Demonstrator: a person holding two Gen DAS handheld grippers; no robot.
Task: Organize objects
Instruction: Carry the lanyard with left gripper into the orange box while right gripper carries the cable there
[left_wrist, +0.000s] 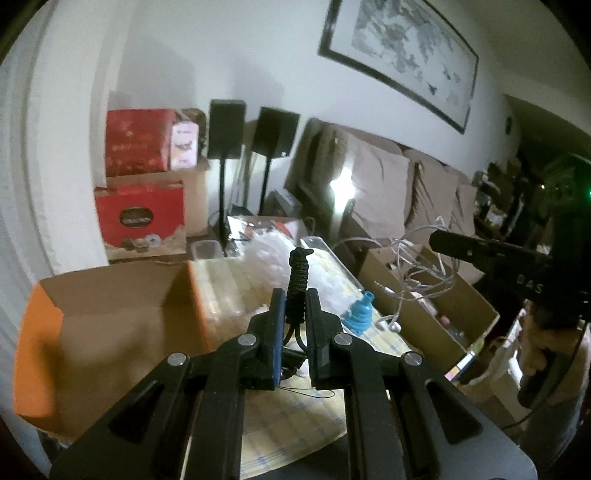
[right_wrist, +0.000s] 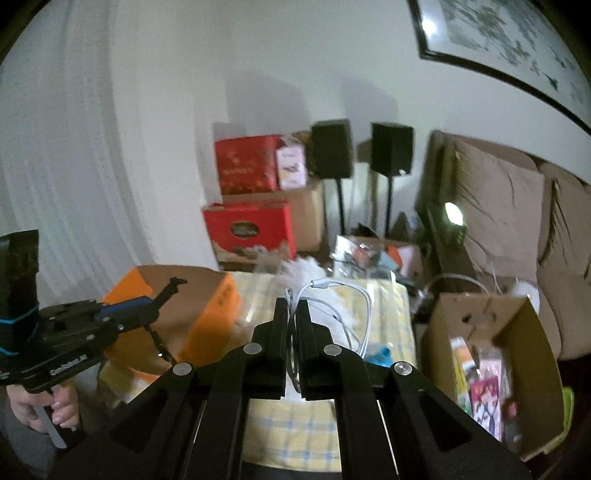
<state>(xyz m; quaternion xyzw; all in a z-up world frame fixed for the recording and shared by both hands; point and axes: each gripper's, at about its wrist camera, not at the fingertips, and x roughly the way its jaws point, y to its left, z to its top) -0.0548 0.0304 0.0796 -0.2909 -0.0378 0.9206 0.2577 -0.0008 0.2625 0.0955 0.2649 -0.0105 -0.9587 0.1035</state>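
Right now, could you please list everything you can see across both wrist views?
Black cord bundle: one, black, in left gripper.
White cable: one, white, in right gripper.
Orange box: one, open, left of table.
Cardboard box: one, brown, right, holding packets.
Tablecloth: one, yellow check.
Blue object: one, on table.
Red boxes: two, stacked by wall.
Speakers: two, black, on stands.
Left gripper: shut.
Right gripper: shut.
Hand: one, on left handle.
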